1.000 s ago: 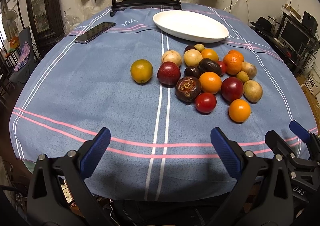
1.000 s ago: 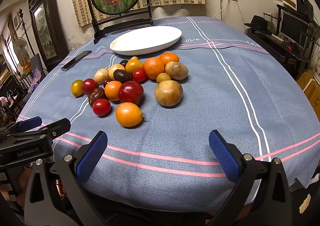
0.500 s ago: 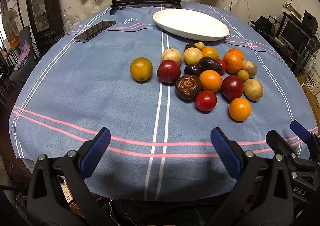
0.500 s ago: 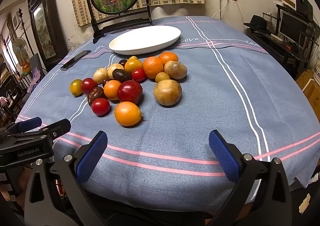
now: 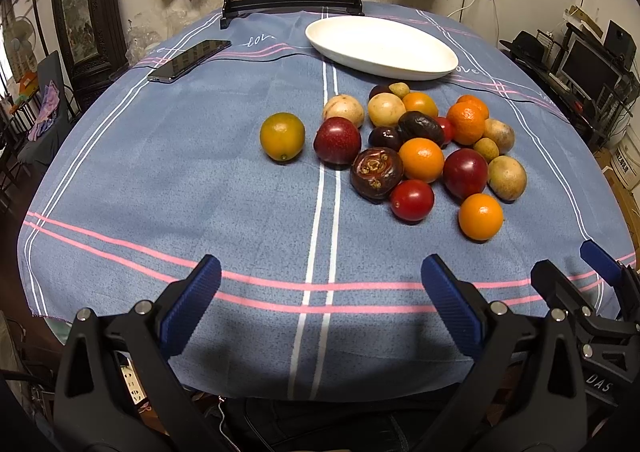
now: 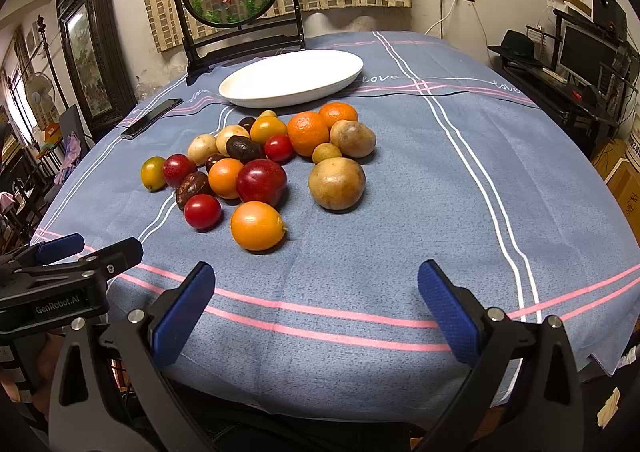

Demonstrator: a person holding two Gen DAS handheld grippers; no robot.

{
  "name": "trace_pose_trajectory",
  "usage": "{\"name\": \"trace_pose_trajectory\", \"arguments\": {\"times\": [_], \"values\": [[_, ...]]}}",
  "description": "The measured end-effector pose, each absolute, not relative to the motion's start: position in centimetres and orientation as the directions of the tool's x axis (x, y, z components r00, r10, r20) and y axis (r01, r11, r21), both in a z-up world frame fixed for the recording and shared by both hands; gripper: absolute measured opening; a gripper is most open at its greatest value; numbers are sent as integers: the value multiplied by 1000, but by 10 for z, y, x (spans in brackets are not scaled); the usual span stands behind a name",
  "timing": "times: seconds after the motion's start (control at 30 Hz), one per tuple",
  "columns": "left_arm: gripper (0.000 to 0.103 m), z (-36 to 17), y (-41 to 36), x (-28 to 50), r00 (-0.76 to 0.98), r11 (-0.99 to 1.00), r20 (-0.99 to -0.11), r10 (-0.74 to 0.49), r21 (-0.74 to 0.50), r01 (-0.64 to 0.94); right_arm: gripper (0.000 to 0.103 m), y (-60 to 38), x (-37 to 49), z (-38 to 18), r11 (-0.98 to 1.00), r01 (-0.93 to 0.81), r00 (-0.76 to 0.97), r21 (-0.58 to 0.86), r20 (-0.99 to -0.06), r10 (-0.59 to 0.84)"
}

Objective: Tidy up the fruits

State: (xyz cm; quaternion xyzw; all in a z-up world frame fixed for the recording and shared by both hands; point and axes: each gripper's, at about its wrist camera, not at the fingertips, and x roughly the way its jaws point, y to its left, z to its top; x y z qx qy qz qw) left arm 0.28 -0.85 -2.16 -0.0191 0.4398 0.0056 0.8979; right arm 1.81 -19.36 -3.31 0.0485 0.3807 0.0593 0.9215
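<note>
Several fruits lie in a loose pile [image 5: 420, 147] on the blue tablecloth, also in the right wrist view [image 6: 264, 159]. A yellow-green citrus [image 5: 282, 136] sits apart at the pile's left. An orange fruit [image 6: 258, 226] is nearest the right gripper. An empty white oval plate [image 5: 380, 47] [image 6: 292, 77] lies behind the pile. My left gripper [image 5: 320, 292] is open and empty above the table's near edge. My right gripper [image 6: 316, 298] is open and empty, right of the left one.
A black phone [image 5: 188, 60] lies at the back left of the table. A round framed screen on a black stand [image 6: 236, 11] stands behind the plate. The tablecloth edge [image 5: 120, 332] hangs close under both grippers. Shelves with electronics [image 6: 580, 63] stand at the right.
Both grippers have edged slightly forward toward the fruit pile; the fruits sit a little lower and nearer in both views. Nothing was taken hold of.
</note>
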Motion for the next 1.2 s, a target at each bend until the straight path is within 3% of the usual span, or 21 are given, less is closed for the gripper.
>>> {"name": "trace_pose_trajectory", "arguments": {"times": [1.2], "values": [[101,-27,-10,8,603,1000,-798,0,-11,-15,102,-194,21,-37,989,-81,702,120,-698,142]]}}
